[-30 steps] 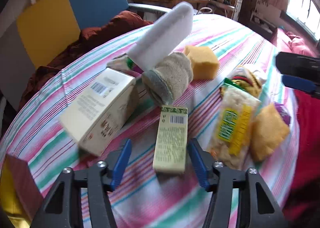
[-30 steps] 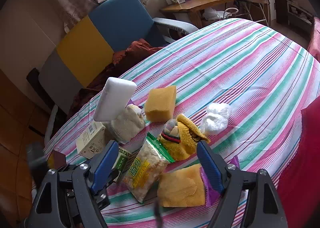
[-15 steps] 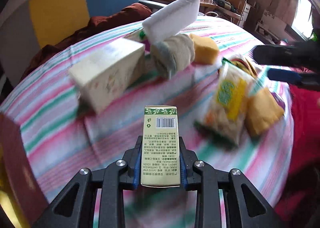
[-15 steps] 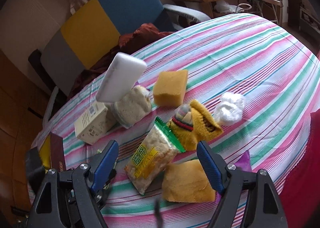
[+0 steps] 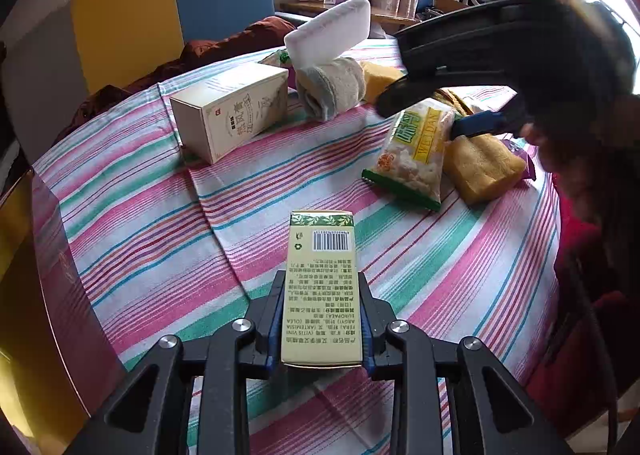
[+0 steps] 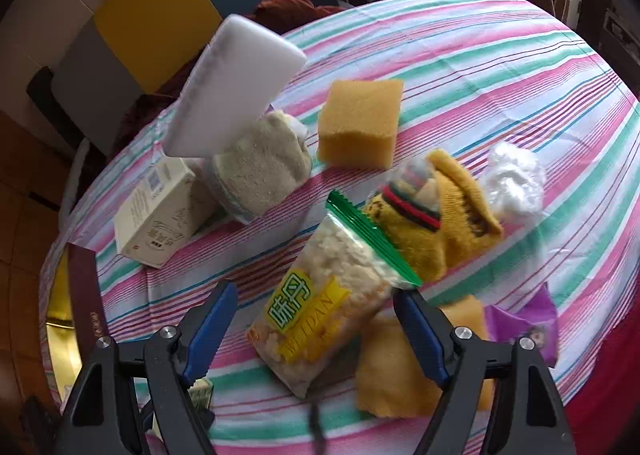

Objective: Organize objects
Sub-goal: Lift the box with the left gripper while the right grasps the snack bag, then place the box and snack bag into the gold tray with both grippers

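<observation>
My left gripper (image 5: 320,289) is shut on a slim yellow-green box (image 5: 322,255) with a barcode, held above the striped tablecloth (image 5: 260,195). My right gripper (image 6: 316,295) hangs over a clear snack bag (image 6: 340,267) with green trim and yellow lettering. Its jaws are closing a little, the bag lies between them, and the blue pads (image 6: 208,323) stand apart from it. In the left wrist view the right gripper (image 5: 436,111) reaches in from the upper right above the same snack bag (image 5: 416,147).
Behind the bag lie a yellow knit sock (image 6: 440,223), a white plastic wad (image 6: 512,175), a yellow sponge (image 6: 360,123), a beige sock (image 6: 260,175) propping a white sponge (image 6: 236,87), and a cream carton (image 6: 156,215). A yellow cloth (image 6: 392,367), purple packet (image 6: 528,323) and maroon box (image 6: 84,295) lie nearer.
My left gripper shut on the slim box and carried it back from the pile. My right gripper dropped lower, over the snack bag.
</observation>
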`<action>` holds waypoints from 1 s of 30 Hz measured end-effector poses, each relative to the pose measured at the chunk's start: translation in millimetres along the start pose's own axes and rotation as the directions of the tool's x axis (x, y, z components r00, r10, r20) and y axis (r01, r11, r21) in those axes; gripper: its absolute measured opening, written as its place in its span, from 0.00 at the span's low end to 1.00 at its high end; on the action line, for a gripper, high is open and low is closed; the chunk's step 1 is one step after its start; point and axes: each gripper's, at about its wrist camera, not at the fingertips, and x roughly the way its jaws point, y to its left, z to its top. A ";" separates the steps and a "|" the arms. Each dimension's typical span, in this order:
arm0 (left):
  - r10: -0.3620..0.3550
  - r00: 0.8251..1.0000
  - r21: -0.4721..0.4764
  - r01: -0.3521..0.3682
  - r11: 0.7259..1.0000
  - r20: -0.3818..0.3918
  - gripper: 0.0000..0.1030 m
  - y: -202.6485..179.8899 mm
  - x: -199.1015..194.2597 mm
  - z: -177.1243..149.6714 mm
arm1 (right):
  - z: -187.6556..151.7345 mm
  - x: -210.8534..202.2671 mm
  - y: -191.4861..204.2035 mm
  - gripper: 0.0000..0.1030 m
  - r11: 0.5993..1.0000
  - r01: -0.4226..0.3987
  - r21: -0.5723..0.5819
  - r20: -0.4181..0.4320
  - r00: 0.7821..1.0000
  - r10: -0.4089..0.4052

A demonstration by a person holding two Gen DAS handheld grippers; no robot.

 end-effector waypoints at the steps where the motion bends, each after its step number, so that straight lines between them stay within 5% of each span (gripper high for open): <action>1: 0.001 1.000 0.003 -0.001 1.000 0.005 0.29 -0.3 0.6 0.3 | 0.5 4.9 3.1 0.74 1.000 0.005 -0.012 -0.001 1.000 -0.005; 3: 0.001 1.000 0.008 -0.001 1.000 0.012 0.29 -0.8 -0.5 -1.6 | -1.1 16.0 8.4 0.47 0.999 0.034 -0.041 -0.013 0.999 -0.035; 8: -0.007 1.000 0.010 0.007 1.000 0.015 0.29 1.1 -9.2 -7.6 | -12.6 5.5 25.4 0.43 0.989 0.044 -0.141 0.028 0.999 -0.040; 14: -0.033 0.999 0.010 0.033 0.999 0.042 0.29 3.7 -34.7 -15.1 | -29.5 -18.1 37.6 0.42 0.978 -0.031 -0.206 0.061 0.997 0.045; 21: -0.053 0.989 -0.038 0.059 0.998 0.137 0.29 17.4 -88.4 -7.8 | -43.7 -50.5 59.5 0.32 0.962 -0.065 -0.266 0.126 0.987 0.101; 30: 0.049 0.965 -0.198 0.003 0.980 0.257 0.30 73.3 -155.6 -11.5 | -53.9 -89.4 123.1 0.31 0.901 -0.120 -0.417 0.184 0.960 0.213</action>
